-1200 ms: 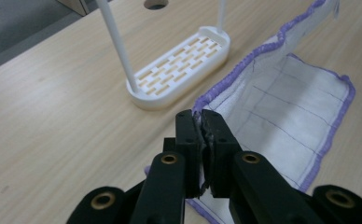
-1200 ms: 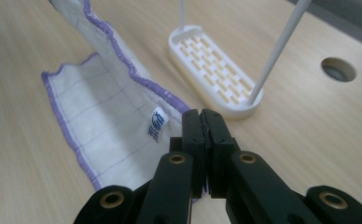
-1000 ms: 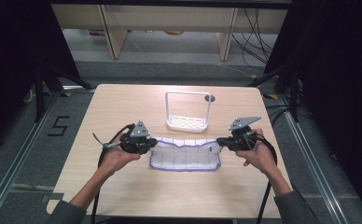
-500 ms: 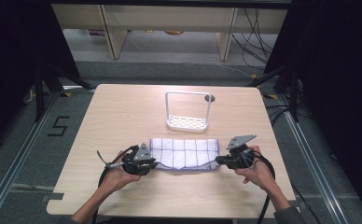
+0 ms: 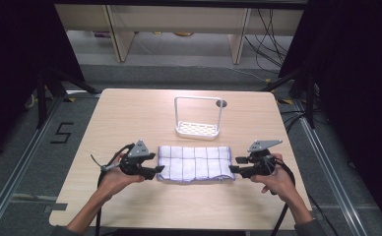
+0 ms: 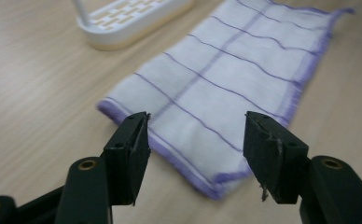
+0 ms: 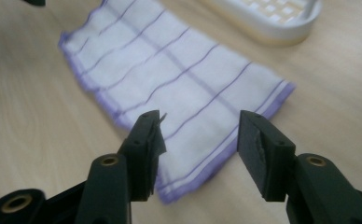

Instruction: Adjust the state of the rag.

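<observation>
A white cloth with purple lines and purple edging lies folded flat on the wooden table, between the two grippers. At its left end my left gripper is open, its jaws having just been opening. In the left gripper view the cloth has a near corner lying on the table under the gap of the left gripper, untouched by the pads. My right gripper at the right end has also just been opening. In the right gripper view a corner of the cloth lies loose below the right gripper.
A white wire-framed rack with a slotted base stands just beyond the cloth, near the table's middle; its base also appears in both gripper views. A small round hole marks the table's far side. Dark floor surrounds the table.
Both grippers came down toward the table's near side with the cloth stretched between them, laid it flat, then opened and let go of its ends.
</observation>
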Motion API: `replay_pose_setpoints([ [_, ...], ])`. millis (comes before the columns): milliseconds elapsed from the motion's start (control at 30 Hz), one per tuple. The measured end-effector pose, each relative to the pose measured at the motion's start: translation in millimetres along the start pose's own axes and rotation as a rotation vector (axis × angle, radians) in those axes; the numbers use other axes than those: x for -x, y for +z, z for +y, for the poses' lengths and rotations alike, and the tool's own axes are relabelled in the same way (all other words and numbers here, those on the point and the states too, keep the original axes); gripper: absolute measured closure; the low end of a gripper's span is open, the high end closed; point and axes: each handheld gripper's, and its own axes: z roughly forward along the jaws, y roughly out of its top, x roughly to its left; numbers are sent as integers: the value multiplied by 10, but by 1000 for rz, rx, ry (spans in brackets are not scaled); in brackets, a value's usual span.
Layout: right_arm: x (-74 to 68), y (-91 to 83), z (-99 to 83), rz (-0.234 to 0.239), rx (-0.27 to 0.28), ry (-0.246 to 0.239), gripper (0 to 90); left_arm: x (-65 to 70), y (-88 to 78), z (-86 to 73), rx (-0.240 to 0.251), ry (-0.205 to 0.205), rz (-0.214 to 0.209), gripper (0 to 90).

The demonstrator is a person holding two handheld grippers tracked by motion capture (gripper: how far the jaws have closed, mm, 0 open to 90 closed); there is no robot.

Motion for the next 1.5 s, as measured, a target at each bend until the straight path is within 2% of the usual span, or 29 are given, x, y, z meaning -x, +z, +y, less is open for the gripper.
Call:
replay_pose_setpoints([
  [33, 18, -13, 40, -2, 11, 55, 486, -63, 30, 31, -15, -10, 17, 398],
  [100, 110, 10, 112, -29, 38, 68, 486, -167, 120, 88, -27, -31, 45, 394],
  [233, 244, 181, 217, -133, -7, 46, 485, -320, 331, 156, -46, -52, 57, 364],
  [267, 279, 249, 224, -140, 0, 46, 485, -349, 380, 158, -54, -55, 60, 353],
  [300, 288, 296, 233, -139, -22, 79, 485, -371, 429, 156, -57, -65, 59, 346],
  [367, 360, 422, 232, -145, -21, 53, 484, -398, 514, 141, -69, -66, 49, 350],
  [400, 372, 454, 237, -144, -45, 53, 484, -408, 545, 133, -82, -61, 40, 348],
  [433, 380, 494, 236, -147, -62, 56, 484, -412, 580, 125, -80, -76, 24, 346],
  [467, 398, 560, 221, -155, -41, 39, 481, -419, 605, 120, -81, -77, 20, 349],
  [500, 397, 573, 232, -148, -69, 43, 479, -410, 627, 117, -82, -87, 22, 360],
  [667, 421, 675, 260, -155, -106, 38, 504, -412, 704, 118, -106, -26, 0, 572],
  [767, 443, 743, 266, -156, -109, 48, 582, -404, 718, 111, -109, -24, -18, 721],
  [800, 469, 753, 266, -155, -122, 17, 617, -394, 715, 108, -113, -19, -21, 756],
  [833, 475, 770, 266, -156, -120, 22, 657, -390, 710, 107, -122, -6, -21, 783],
  [867, 489, 801, 257, -153, -105, 8, 694, -379, 708, 101, -124, -6, -24, 807],
  [900, 483, 806, 261, -141, -119, 30, 734, -370, 702, 100, -136, -1, -26, 824],
  [1000, 505, 825, 256, -116, -127, 9, 850, -332, 665, 73, -140, 14, -39, 841],
  [1033, 496, 819, 262, -115, -132, 2, 858, -306, 641, 57, -134, 9, -42, 842],
  [1100, 478, 809, 278, -118, -141, -9, 864, -248, 564, 18, -135, 35, -60, 844],
  [1133, 473, 820, 283, -122, -126, -10, 865, -204, 529, -11, -135, 34, -73, 844],
  [1167, 456, 805, 297, -130, -157, 12, 866, -163, 492, -42, -139, 41, -78, 844],
  [1233, 461, 853, 316, -120, -132, -20, 866, -63, 413, -113, -135, 44, -102, 844],
  [1267, 471, 859, 338, -115, -143, -53, 867, -6, 376, -151, -130, 44, -107, 843],
  [1300, 438, 888, 355, -107, -142, -31, 867, 50, 332, -187, -128, 48, -119, 843],
  [1367, 400, 919, 418, -103, -173, -40, 867, 168, 260, -259, -109, 51, -136, 842],
  [1400, 385, 965, 439, -106, -162, -50, 868, 233, 219, -297, -104, 50, -142, 841],
  [1433, 354, 977, 475, -97, -191, -48, 868, 297, 186, -340, -93, 47, -146, 840],
  [1467, 335, 1025, 496, -103, -175, -59, 868, 362, 149, -382, -88, 47, -156, 839],
  [1500, 315, 1043, 529, -98, -192, -75, 869, 427, 116, -421, -89, 48, -156, 837],
])
